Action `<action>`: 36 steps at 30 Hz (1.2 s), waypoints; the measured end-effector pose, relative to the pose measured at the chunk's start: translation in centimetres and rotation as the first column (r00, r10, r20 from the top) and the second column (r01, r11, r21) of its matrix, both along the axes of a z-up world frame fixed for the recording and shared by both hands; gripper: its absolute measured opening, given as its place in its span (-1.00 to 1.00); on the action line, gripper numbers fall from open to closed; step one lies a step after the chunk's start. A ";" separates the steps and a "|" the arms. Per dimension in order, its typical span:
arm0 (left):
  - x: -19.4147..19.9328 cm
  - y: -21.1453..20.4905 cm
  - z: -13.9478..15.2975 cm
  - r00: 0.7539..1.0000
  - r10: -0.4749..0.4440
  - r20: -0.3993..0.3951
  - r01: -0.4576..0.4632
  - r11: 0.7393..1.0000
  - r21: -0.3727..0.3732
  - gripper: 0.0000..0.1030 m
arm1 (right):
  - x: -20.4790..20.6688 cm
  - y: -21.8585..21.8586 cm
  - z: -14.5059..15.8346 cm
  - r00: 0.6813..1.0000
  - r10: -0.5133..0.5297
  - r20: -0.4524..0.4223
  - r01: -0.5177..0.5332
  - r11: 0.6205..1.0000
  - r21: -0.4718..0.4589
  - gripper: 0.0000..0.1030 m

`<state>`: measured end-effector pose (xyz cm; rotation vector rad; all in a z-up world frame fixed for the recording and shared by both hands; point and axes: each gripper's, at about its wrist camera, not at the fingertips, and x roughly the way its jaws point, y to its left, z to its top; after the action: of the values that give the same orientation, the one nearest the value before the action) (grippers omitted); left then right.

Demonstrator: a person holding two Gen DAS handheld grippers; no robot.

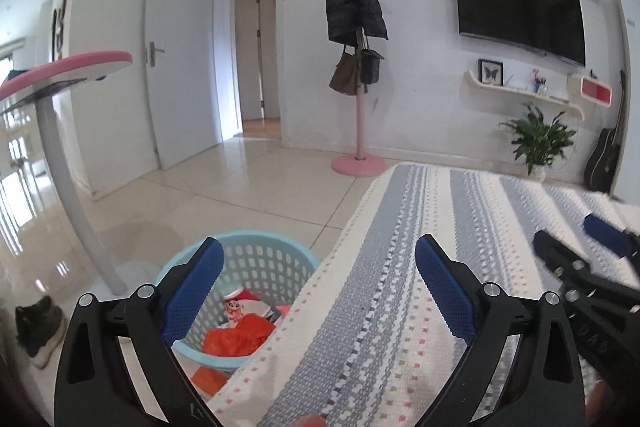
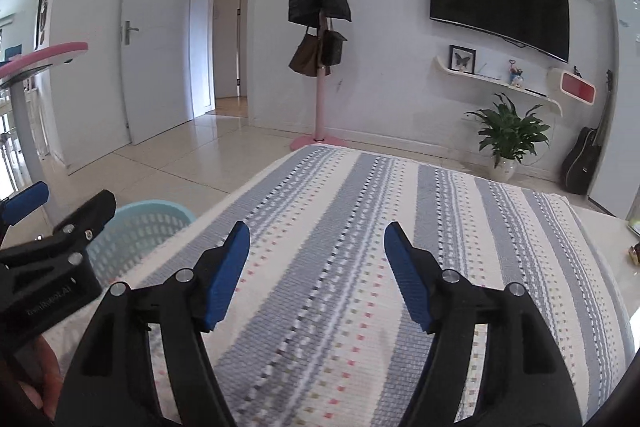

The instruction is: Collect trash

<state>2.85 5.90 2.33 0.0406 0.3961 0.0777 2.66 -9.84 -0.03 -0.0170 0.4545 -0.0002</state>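
Both tongs hang over the striped cloth (image 2: 360, 247) that covers the desk, and both are spread wide with nothing between the blue pads. The left tongs (image 1: 316, 287) sit at the desk's left edge, their left finger over the light-blue basket (image 1: 248, 259) standing on the floor just beside that edge. The right tongs (image 2: 316, 267) are further along the cloth, well over the desk.

The trash is in the basket — an orange crumpled bag (image 1: 236, 341) and a red-and-white wrapper (image 1: 244, 305) lie in it, with more beneath that is too hidden to name. A sliver of something orange shows at the bottom rim of the left view; it may be a scrap on the cloth, but I cannot tell.

No litter shows on the visible cloth, so the step in hand looks like a release just finished, or a search for the next piece. The next move calls for scanning the desk and floor before either tongs commit.
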 end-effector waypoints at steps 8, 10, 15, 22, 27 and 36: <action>1.3 -0.8 -2.0 1.000 0.012 -0.026 -0.011 1.000 0.018 0.85 | 0.5 -1.0 -1.6 1.000 -0.012 -0.022 0.012 0.999 0.036 0.29; 1.0 -0.8 -2.0 1.000 0.012 -0.018 -0.011 1.000 0.022 0.85 | 0.4 -1.0 -1.6 1.000 -0.015 -0.017 0.016 0.999 0.037 0.29; 0.7 -0.9 -2.0 1.000 0.006 -0.009 -0.006 1.000 0.017 0.85 | 0.2 -1.0 -1.7 1.000 -0.022 -0.009 0.022 0.999 0.028 0.32; 0.7 -0.3 -1.9 1.000 0.028 -0.010 -0.028 1.000 -0.007 0.85 | 0.1 -0.4 -1.8 1.000 -0.019 -0.009 0.019 1.000 0.005 0.33; 0.5 -0.5 -1.8 1.000 0.025 -0.001 -0.025 1.000 0.002 0.85 | 0.1 -0.3 -1.8 1.000 -0.020 -0.010 0.020 1.000 0.007 0.37; 0.6 -0.5 -1.8 1.000 0.024 -0.005 -0.024 1.000 -0.005 0.85 | 0.1 -0.3 -1.9 1.000 -0.020 -0.011 0.020 1.000 0.004 0.38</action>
<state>3.46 5.41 0.52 0.0315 0.4019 0.1004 2.73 -10.14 -1.94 -0.0084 0.4654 -0.0186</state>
